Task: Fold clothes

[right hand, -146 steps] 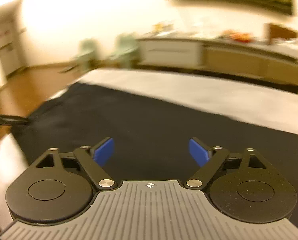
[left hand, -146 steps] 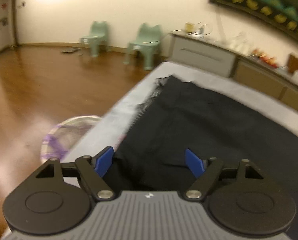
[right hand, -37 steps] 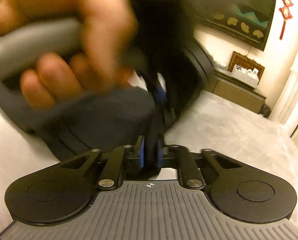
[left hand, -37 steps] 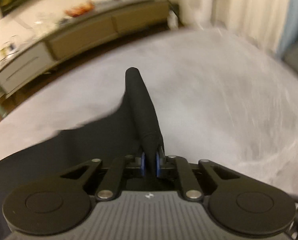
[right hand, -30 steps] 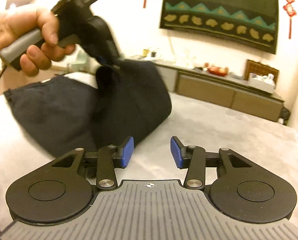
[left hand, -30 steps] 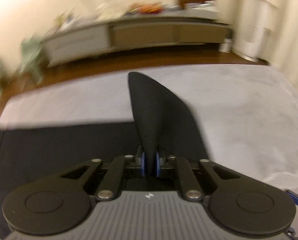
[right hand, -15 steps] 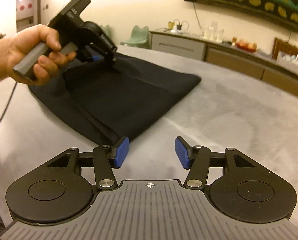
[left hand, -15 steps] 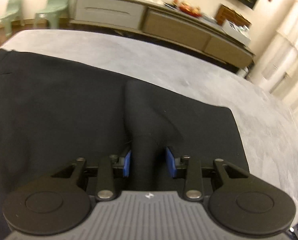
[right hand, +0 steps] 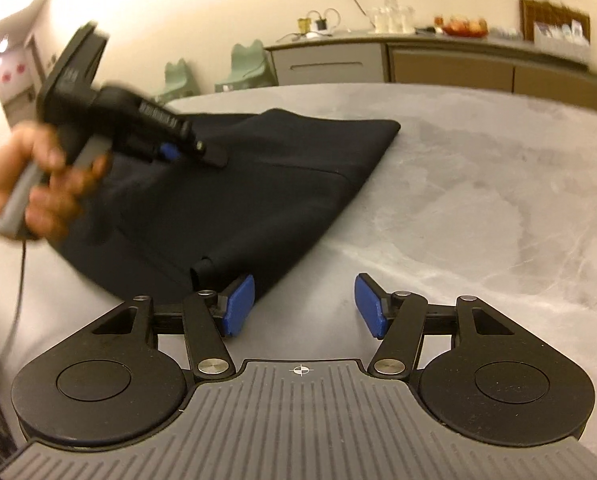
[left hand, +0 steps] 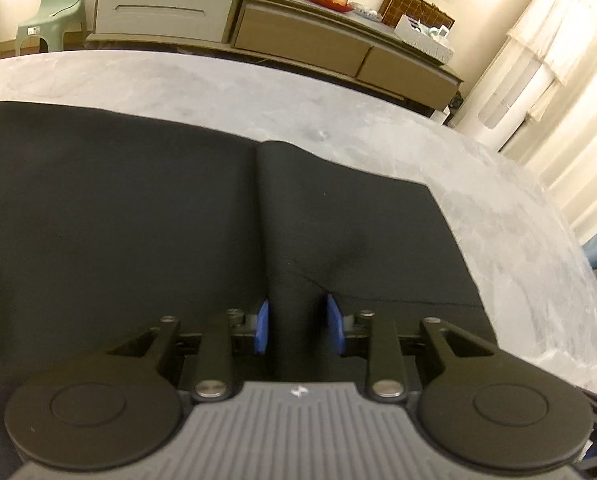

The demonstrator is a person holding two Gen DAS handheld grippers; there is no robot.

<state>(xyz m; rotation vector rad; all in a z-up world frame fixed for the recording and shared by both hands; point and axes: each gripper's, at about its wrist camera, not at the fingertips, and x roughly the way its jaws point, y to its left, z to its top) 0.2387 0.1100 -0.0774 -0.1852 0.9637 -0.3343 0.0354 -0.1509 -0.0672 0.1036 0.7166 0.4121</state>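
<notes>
A black garment [left hand: 118, 216] lies folded over on the grey table [left hand: 518, 216]. In the left wrist view my left gripper [left hand: 298, 326] is open, and a raised ridge of black cloth [left hand: 294, 280] still stands loosely between its blue pads [left hand: 261, 330]. In the right wrist view the garment [right hand: 250, 184] lies at the left, its folded edge reaching my left pad. My right gripper [right hand: 304, 306] is open and empty, over the bare table beside that edge. The hand-held left gripper [right hand: 166, 152] shows there, above the cloth.
A long sideboard [left hand: 298, 36] with dishes and boxes stands along the far wall. Green plastic chairs [left hand: 54, 8] stand at the left. Curtains [left hand: 558, 60] hang at the right. The table's rounded far edge [left hand: 98, 54] is near the sideboard.
My left gripper laid the lifted cloth down over the garment and opened wider. My right gripper let go earlier, stays open, and has widened beside the folded edge.
</notes>
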